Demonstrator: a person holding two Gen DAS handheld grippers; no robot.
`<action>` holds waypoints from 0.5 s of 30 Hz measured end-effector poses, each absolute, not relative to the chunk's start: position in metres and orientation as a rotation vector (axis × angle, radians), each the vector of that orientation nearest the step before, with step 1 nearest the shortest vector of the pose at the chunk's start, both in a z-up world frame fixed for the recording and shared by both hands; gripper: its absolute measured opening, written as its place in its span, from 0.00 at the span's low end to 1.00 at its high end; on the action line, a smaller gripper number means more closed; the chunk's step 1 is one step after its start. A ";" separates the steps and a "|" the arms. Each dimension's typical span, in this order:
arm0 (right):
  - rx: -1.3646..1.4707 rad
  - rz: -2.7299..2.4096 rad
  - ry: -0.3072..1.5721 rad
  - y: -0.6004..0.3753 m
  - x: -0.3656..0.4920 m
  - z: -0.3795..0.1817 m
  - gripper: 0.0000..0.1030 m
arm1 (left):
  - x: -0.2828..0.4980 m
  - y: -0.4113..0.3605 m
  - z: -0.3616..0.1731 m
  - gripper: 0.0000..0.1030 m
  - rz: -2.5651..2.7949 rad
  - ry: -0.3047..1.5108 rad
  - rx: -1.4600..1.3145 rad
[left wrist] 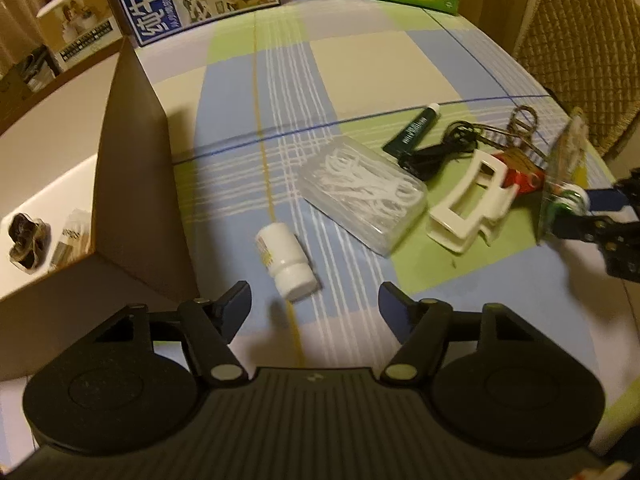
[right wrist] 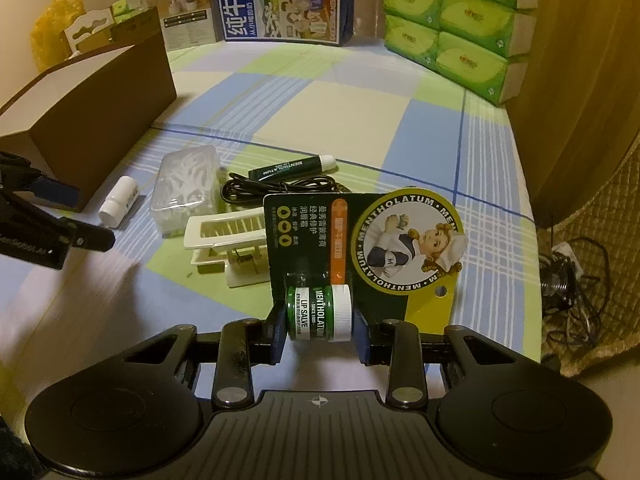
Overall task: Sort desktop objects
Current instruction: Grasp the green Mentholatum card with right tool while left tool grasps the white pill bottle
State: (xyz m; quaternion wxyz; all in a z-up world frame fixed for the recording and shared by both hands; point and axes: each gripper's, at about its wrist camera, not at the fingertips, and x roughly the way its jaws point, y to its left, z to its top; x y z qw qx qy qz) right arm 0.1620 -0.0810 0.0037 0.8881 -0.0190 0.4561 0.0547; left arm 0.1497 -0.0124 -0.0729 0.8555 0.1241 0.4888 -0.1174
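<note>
**Right-wrist view: lip salve pack pinched; left tongs spread over the white bottle**

Right-wrist view, read from left to right: the left gripper (right wrist: 86, 216) is seen at the left edge with its dark fingers held apart, nothing between them. Behind it a brown cardboard box (right wrist: 100, 120) is set on the checked tablecloth (right wrist: 360, 120). Just beside the box a small white bottle (right wrist: 119, 202) is laid on its side. Next to it a clear plastic case (right wrist: 184, 192) of white floss picks is placed, and a cream hair clip (right wrist: 228, 244) is found in front of that case. Farther back, a black cable (right wrist: 276, 188) is coiled beside a dark green tube (right wrist: 292, 168) with a white cap. At the centre, the carded lip salve pack (right wrist: 360, 240) is held tilted upright, and its green jar with a white lid is pinched between the pads of the right gripper (right wrist: 320, 338). Stacked green tissue packs (right wrist: 460, 20) are seen at the far right.

In the left-wrist view, the box (left wrist: 132, 160) is shown open at the left, with two small items already inside. The bottle (left wrist: 286, 260) is framed just ahead of the spread left gripper (left wrist: 316, 308), untouched. The right gripper (left wrist: 588, 210) is seen at the right edge, clamped on the pack (left wrist: 564, 160).
</note>
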 end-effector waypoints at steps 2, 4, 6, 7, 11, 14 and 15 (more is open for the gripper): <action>-0.037 0.104 0.952 -0.084 0.162 0.004 0.30 | 0.154 -0.014 -0.075 0.63 -0.234 1.013 0.268; -0.034 0.092 0.956 -0.087 0.163 0.004 0.30 | 0.159 -0.015 -0.077 0.57 -0.223 1.005 0.270; -0.025 0.083 0.959 -0.090 0.163 0.005 0.30 | 0.164 -0.015 -0.080 0.51 -0.208 0.999 0.273; -0.021 0.078 0.960 -0.091 0.163 0.005 0.30 | 0.167 -0.016 -0.082 0.47 -0.201 0.999 0.275; -0.009 0.067 0.963 -0.095 0.163 0.006 0.30 | 0.177 -0.015 -0.092 0.40 -0.165 1.008 0.273; -0.007 0.068 0.962 -0.096 0.163 0.006 0.30 | 0.184 -0.013 -0.098 0.34 -0.139 1.018 0.266; -0.008 0.068 0.962 -0.096 0.163 0.006 0.30 | 0.185 -0.012 -0.099 0.31 -0.134 1.019 0.257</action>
